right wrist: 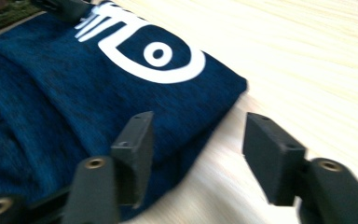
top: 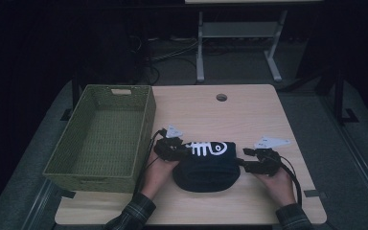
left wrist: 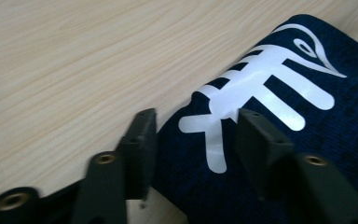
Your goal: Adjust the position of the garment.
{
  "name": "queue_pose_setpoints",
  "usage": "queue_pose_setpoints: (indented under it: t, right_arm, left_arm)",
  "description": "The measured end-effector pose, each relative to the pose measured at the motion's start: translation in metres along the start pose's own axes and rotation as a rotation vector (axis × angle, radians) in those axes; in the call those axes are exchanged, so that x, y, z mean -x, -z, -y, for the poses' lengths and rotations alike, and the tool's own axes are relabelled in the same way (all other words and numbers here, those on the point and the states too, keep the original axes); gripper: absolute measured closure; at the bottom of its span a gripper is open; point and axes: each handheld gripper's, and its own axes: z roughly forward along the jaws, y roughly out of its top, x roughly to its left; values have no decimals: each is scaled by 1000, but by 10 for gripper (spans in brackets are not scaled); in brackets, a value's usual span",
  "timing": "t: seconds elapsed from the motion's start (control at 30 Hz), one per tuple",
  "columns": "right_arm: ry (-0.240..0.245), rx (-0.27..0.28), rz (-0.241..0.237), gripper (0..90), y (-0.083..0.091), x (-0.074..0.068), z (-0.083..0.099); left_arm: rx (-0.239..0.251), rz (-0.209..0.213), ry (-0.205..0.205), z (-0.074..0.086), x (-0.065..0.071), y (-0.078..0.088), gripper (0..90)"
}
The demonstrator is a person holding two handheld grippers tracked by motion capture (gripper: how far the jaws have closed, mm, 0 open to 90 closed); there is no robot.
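A folded dark blue garment [top: 206, 165] with a white fish-skeleton print lies near the front of the wooden table [top: 249, 112]. My left gripper [top: 173, 149] is at the garment's left edge. In the left gripper view, my left gripper [left wrist: 196, 122] stands open, its jaws apart over the printed corner of the garment [left wrist: 307, 135], not pressing it. My right gripper [top: 248, 160] is at the garment's right edge. In the right gripper view, my right gripper [right wrist: 199, 123] is also open: one jaw is over the garment [right wrist: 74, 93], the other over bare table.
A green woven basket [top: 146, 129] stands on the table's left side, right beside my left hand. A round cable hole [top: 221, 97] sits near the table's far edge. Bare wood lies behind and to the right of the garment.
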Motion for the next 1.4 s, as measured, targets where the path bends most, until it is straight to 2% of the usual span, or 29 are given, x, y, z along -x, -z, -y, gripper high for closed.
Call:
queue_pose_setpoints:
  t: [0.1, 0.27, 0.47, 0.63, 0.77, 0.8, 0.87, 0.9, 0.97, 1.1, 1.17, 1.23, 1.4]
  right_arm:
    - [-17, -9, 30, 337, 8, 2, 7]
    - [-43, -7, 63, 295, 21, 5, 20]
    - [-80, -23, 73, 286, 33, 5, 41]
    - [-80, -48, 82, 285, 36, 4, 51]
    - [-79, -59, 91, 286, 35, 5, 52]
    - [-78, -62, 94, 286, 34, 5, 53]
    - [-75, -67, 96, 287, 33, 5, 53]
    - [-73, -67, 96, 288, 33, 5, 53]
    - [-72, -66, 96, 290, 33, 5, 53]
    - [-68, -74, 98, 295, 33, 4, 54]
    - [-68, -76, 98, 297, 33, 4, 54]
    - [-68, -75, 97, 300, 33, 4, 54]
    - [-68, -75, 98, 305, 33, 4, 54]
  left_arm:
    - [11, 6, 18, 1, 1, 4, 365]
    - [17, 40, 30, 1, 9, 14, 282]
    - [13, 55, 12, 6, 18, 22, 279]
    - [1, 40, 36, 11, 19, 22, 242]
    - [0, 47, 43, 13, 18, 21, 249]
    - [-5, 49, 43, 14, 18, 20, 300]
    - [-7, 41, 39, 15, 18, 19, 339]
    - [-10, 33, 33, 16, 18, 19, 395]
    - [8, 16, 44, 16, 18, 22, 466]
    - [26, -13, 9, 7, 23, 36, 736]
    - [18, -46, -3, 5, 24, 39, 863]
    - [-2, -78, -6, 6, 24, 39, 897]
    - [-36, -100, 1, 13, 22, 29, 897]
